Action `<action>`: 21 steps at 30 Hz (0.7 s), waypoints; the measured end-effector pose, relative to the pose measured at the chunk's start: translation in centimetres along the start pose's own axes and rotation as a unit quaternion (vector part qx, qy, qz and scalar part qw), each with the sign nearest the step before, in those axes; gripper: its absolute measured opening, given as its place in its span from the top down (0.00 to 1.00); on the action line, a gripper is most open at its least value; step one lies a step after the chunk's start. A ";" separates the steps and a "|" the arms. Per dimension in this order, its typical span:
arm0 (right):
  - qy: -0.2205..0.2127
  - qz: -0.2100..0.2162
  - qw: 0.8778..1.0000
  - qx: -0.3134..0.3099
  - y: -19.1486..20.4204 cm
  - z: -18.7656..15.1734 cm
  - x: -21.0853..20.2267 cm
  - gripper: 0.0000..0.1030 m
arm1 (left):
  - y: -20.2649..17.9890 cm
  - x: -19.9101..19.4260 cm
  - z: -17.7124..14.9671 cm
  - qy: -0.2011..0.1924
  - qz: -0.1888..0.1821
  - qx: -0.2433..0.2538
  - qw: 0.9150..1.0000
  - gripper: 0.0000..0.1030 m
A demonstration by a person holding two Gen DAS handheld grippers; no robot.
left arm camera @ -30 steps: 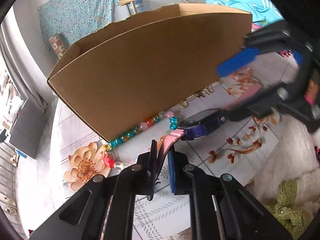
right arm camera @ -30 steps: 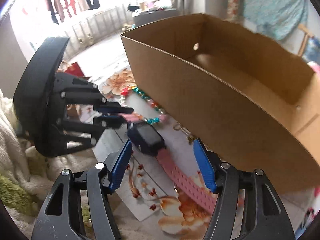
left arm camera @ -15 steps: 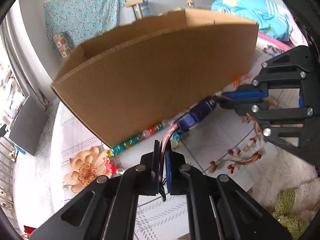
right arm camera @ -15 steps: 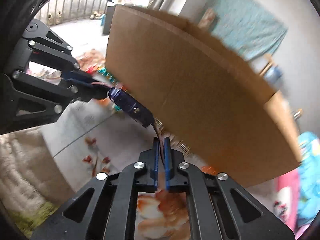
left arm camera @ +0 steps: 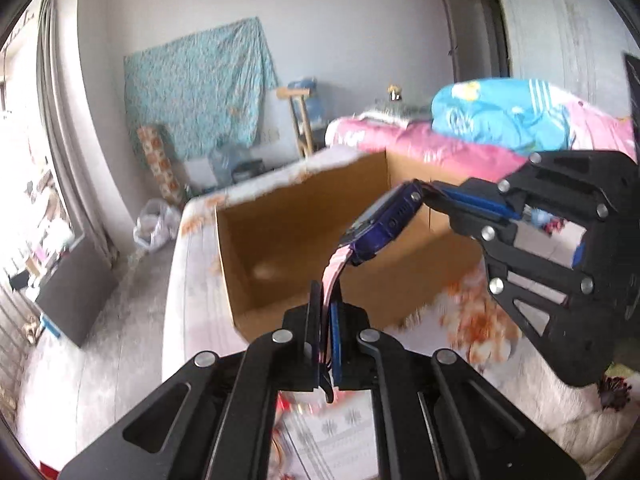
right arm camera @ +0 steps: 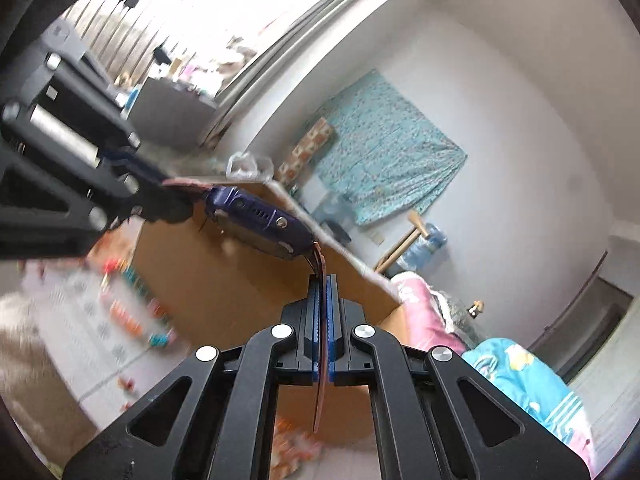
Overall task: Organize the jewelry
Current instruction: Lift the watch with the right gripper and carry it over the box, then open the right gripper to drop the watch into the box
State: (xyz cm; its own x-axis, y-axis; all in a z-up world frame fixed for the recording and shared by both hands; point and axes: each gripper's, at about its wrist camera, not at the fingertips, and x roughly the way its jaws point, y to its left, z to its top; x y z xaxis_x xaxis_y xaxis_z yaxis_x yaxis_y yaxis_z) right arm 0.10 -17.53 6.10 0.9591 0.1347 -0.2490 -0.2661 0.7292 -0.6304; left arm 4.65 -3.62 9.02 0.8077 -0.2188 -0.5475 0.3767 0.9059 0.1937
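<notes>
Watch (left arm camera: 384, 220) hangs above the open cardboard box (left arm camera: 304, 240), strung between us: left gripper (left arm camera: 326, 320) and right gripper (right arm camera: 324, 316) each pinch a pink strap end. Uneven pulling risks a slipped strap, swinging it outside.

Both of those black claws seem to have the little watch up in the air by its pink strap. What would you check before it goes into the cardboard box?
1. Left gripper shut on one end of the pink strap: ok.
2. Right gripper shut on the other strap end: ok.
3. Watch hangs clear between the two, touching nothing else: ok.
4. Cardboard box open at the top, with bare floor showing inside: ok.
5. Watch lined up over the opening: it shows in front of the opening in the left view, but depth is unclear: cannot tell.
6. Bead necklace lies outside the box, away from the watch: ok, though blurred.
</notes>
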 end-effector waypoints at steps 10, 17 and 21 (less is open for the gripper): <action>0.254 0.288 0.918 0.095 -8.0 1.9 17.0 0.99 | 5.7 12.8 6.4 0.175 -0.063 -0.063 0.981 0.96; 0.364 0.336 0.865 0.083 -4.2 0.7 25.0 0.97 | 6.7 20.7 6.9 0.280 -0.064 -0.078 0.955 0.91; 0.396 0.316 0.857 0.094 -4.6 0.0 28.7 0.86 | 8.1 21.1 6.5 0.286 -0.054 -0.086 0.953 0.77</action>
State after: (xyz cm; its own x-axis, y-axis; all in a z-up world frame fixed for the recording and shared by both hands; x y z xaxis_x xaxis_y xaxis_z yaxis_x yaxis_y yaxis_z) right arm 28.89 -17.04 1.82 0.2419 0.0987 -0.9653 -0.6172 0.7833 -0.0745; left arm 27.70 -3.21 4.32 0.3698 -0.1249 -0.9207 0.3243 0.9459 0.0019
